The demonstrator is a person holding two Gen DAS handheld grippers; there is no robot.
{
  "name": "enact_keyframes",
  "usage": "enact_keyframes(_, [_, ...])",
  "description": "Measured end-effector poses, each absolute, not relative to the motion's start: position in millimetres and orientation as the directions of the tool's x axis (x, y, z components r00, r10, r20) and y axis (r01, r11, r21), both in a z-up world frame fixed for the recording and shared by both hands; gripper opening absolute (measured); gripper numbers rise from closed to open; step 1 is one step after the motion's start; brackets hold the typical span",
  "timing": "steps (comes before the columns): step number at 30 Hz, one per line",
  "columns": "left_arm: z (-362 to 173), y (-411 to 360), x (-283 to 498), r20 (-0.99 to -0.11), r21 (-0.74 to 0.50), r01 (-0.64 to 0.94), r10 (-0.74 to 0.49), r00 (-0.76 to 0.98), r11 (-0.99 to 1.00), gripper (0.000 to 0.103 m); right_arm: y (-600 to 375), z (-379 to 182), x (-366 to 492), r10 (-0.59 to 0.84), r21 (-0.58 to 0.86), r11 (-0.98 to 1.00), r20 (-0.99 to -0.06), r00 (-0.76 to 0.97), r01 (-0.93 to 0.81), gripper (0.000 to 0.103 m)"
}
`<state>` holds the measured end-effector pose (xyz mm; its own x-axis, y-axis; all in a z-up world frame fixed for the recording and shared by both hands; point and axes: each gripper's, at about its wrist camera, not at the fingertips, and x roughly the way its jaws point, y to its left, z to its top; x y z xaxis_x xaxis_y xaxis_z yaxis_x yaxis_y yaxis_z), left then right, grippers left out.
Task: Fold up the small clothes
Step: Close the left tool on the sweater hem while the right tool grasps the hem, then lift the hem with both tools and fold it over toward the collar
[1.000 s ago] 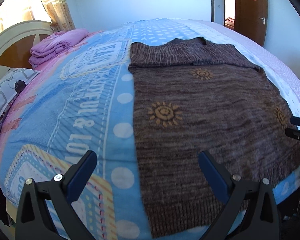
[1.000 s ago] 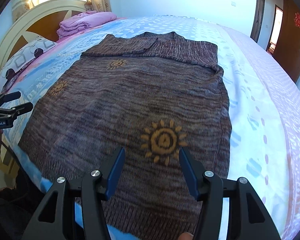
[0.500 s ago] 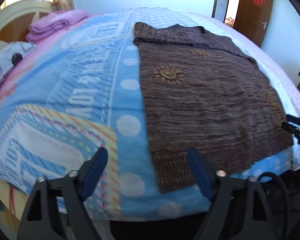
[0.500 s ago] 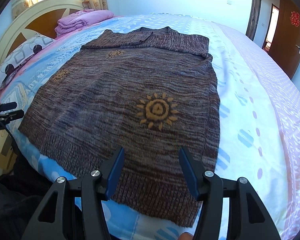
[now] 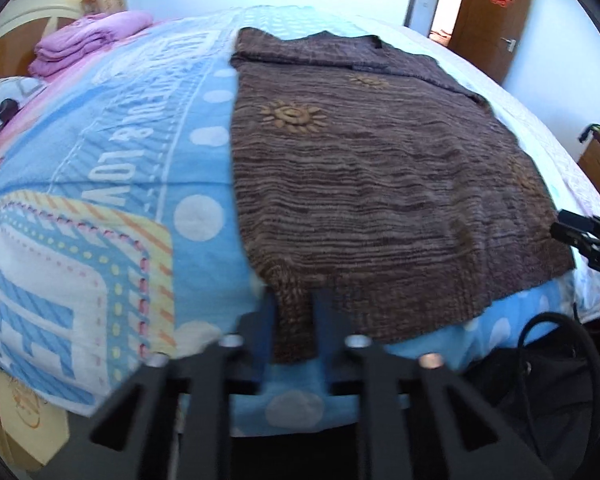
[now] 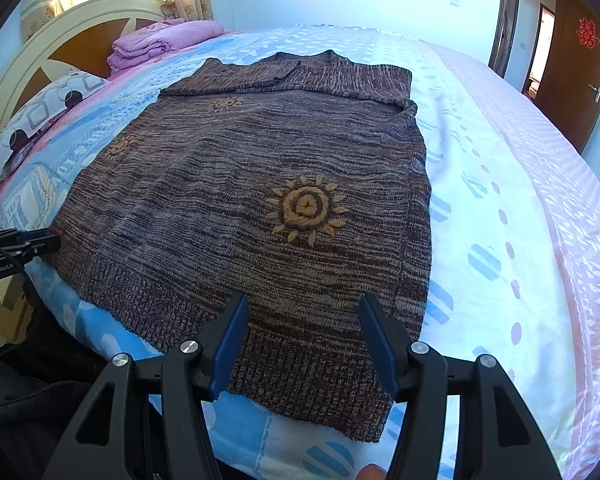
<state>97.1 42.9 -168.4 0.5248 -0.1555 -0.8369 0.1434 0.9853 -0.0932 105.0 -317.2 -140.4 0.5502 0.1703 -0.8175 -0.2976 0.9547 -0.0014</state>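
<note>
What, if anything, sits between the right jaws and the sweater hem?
Nothing visible. The right gripper hangs open directly over the hem of the brown sweater, with only bare knit between its jaws. The left gripper is closing its jaws on the hem's other corner.

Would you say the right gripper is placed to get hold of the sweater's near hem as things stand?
Probably yes: the right gripper stands open just over the brown sweater's ribbed hem, nothing between them, while the left gripper is closing on the other corner.
</note>
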Motion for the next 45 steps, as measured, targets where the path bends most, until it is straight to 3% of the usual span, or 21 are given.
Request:
enact_keyframes(10, [-148.2, 47.9, 93.4, -0.8, -0.078, 0.174, -0.166, 0.577, 0.982, 0.008, -371.9, -133.1, 87.5, 0.172, 0.085, 0.98, -0.818, 0.549, -0.179, 0.058])
enact_keyframes(16, [-140.2, 52.6, 91.7, -0.787, -0.088, 0.178, -0.178, 0.591, 0.98, 0.008, -371.5, -148.0, 78.9, 0.229, 0.149, 0.969, -0.84, 0.492, -0.198, 0.058])
enact_keyframes(18, [-143.3, 51.6, 92.2, -0.792, -0.084, 0.176, -0.173, 0.585, 0.981, 0.008, -367.8, -156.4, 79.1, 0.23, 0.149, 0.968, -0.85, 0.473, -0.203, 0.051])
enact_keyframes(20, [-149.5, 49.3, 92.2, -0.803, -0.077, 0.178, -0.167, 0.573, 0.981, 0.008, -362.3, -157.7, 76.2, 0.212, 0.114, 0.968, -0.849, 0.485, -0.223, 0.021])
enact_keyframes(22, [-153.9, 48.6, 93.8, -0.812, -0.075, 0.172, -0.16, 0.562, 0.982, 0.008, -363.0, -154.8, 74.5, 0.238, 0.137, 0.963, -0.838, 0.491, -0.232, 0.008])
enact_keyframes(34, [-125.0, 57.2, 100.8, -0.769, -0.05, 0.136, -0.125, 0.627, 0.989, 0.008, -387.5, -112.1, 70.8, 0.384, 0.308, 0.923, -0.698, 0.605, -0.231, 0.006])
enact_keyframes(45, [-103.7, 52.0, 123.7, -0.731, -0.025, 0.142, -0.115, 0.673, 0.99, 0.008, -386.4, -94.5, 89.6, 0.384, 0.306, 0.923, -0.667, 0.639, -0.235, 0.006])
